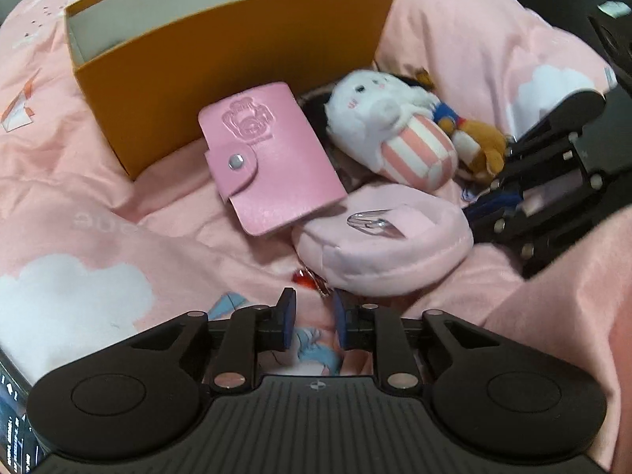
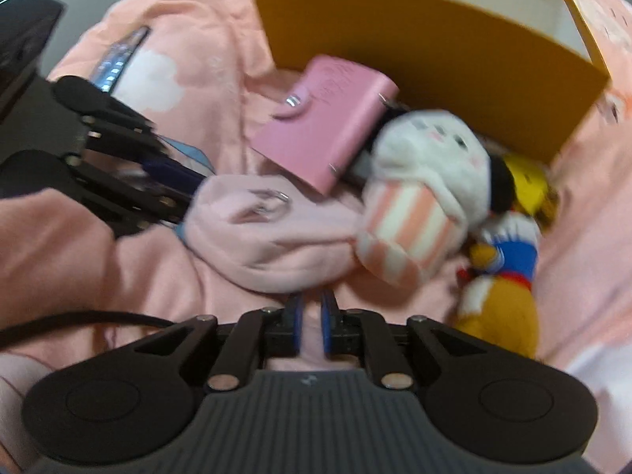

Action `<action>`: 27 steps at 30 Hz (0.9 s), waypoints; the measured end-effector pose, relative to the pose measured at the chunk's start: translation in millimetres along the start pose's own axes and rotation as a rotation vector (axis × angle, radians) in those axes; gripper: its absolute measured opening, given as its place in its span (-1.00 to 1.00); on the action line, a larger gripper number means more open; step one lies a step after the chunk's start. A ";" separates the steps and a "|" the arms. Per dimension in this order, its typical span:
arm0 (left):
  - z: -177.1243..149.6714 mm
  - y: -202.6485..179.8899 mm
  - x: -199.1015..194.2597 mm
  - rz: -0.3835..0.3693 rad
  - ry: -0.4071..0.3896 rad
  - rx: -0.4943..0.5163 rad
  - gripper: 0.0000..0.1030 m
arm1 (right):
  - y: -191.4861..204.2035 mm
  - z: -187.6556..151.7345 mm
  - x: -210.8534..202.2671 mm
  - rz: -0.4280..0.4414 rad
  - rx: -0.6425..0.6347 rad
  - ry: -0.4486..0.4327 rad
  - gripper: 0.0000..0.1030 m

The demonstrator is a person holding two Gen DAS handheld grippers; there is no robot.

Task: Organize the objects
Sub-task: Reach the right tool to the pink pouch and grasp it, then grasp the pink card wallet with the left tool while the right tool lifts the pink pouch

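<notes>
Both grippers are angled steeply down at a pile of stuff on a pink cloud-print bedsheet. The left gripper has its jaws a little apart with nothing clamped; a printed card or picture with blue on it lies on the sheet right under the gap, not pinched as far as the view shows. Just past its tips sits a small red-and-silver trinket, too tiny to identify, and right beyond that the pale pink plush pouch with a clear clip on its loop.

Further ahead and a bit left of those jaws is the pink snap-button card holder, leaning against the orange cardboard box, which stands open at the top. Ahead and to the right lies the white plush with a pink-striped belly, with a yellow bear plush tucked behind it.

The right gripper has a narrow gap between its blue pads, and the edge of the pouch sits right at its tips. The view's blurry, so whether it's actually pinching fabric can't be told.
</notes>
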State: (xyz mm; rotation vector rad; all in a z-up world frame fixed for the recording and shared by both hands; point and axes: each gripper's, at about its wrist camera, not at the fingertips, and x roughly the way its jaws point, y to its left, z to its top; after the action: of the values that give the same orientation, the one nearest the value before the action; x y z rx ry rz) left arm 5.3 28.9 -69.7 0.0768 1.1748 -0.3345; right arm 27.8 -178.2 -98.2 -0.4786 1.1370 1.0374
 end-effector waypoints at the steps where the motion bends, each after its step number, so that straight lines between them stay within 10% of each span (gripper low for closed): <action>1: 0.2 2.5 -2.5 0.001 -0.019 -0.019 -0.54 | 0.8 1.4 -1.7 0.004 -0.008 -0.023 -0.66; 19: 17.0 40.1 -7.2 -0.045 -0.178 -0.304 -0.52 | -11.4 35.1 -0.7 -0.051 0.002 -0.203 0.02; 27: 8.7 47.4 -16.3 0.008 -0.217 -0.371 -0.47 | -22.1 39.9 15.5 0.004 0.125 -0.196 -0.16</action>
State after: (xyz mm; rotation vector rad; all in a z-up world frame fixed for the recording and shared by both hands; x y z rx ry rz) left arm 21.5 75.3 -56.9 -0.2722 1.0035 -0.1100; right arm 67.8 -151.4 -100.5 -0.2696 1.0210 0.9874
